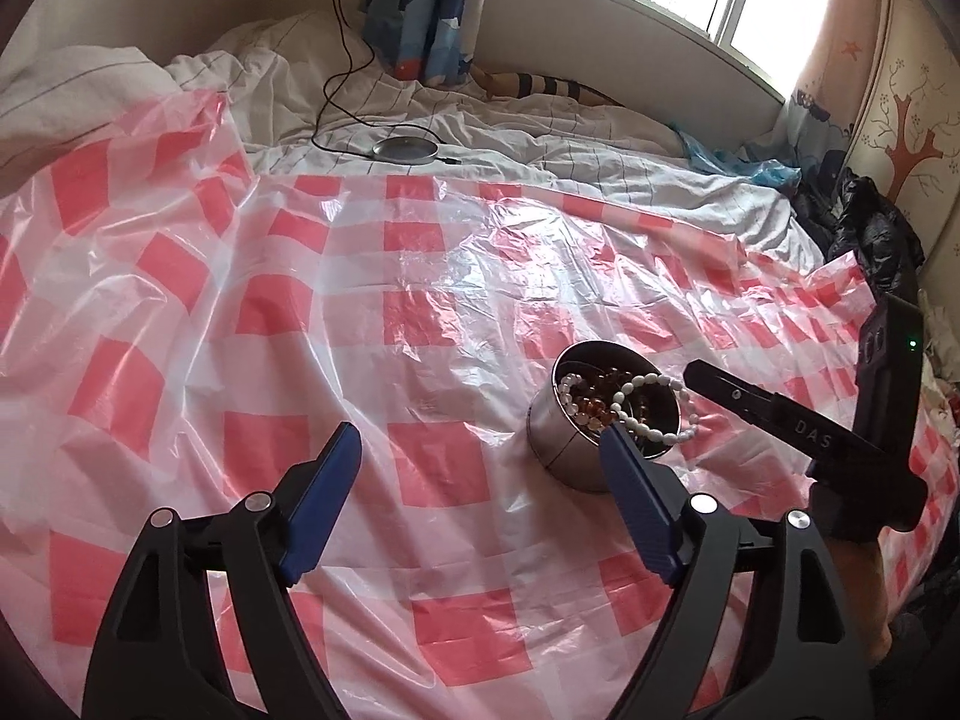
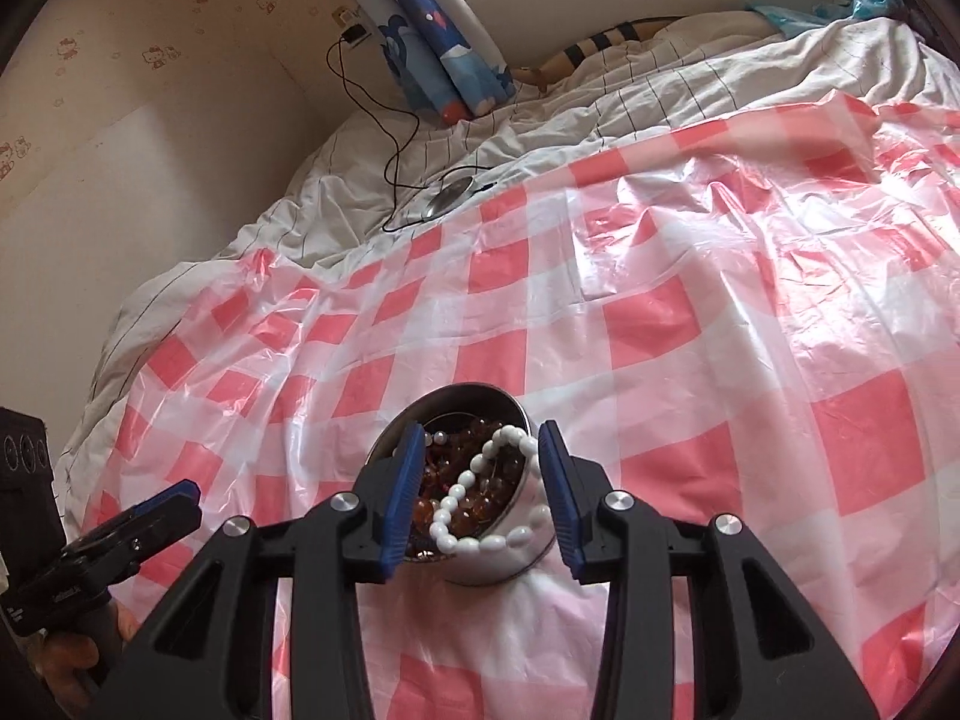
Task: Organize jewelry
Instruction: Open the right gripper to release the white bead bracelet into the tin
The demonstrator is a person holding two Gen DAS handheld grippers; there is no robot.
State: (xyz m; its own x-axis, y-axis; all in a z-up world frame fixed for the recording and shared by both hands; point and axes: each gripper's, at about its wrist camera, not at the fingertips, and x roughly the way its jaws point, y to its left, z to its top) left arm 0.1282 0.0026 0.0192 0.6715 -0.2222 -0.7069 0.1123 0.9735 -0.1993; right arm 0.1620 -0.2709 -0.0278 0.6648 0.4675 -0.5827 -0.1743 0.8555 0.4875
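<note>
The metal tin (image 2: 474, 546) on the checked plastic sheet (image 2: 690, 360) holds amber beads (image 2: 462, 480), half hidden behind the right gripper (image 2: 483, 441), whose fingers stand apart, empty. A white bead bracelet (image 2: 480, 516) drapes over the tin's rim at 5 o'clock. The left gripper (image 1: 474, 450) gapes wide at the tin's 9 o'clock.

Both grippers have black plastic frames with silver screw heads, ribbed blue fingers (image 2: 403, 495) and white "DAS" lettering.

Left gripper (image 1: 474, 450) fingers spread wide; right gripper (image 2: 483, 450) fingers parted, gripping nothing.
</note>
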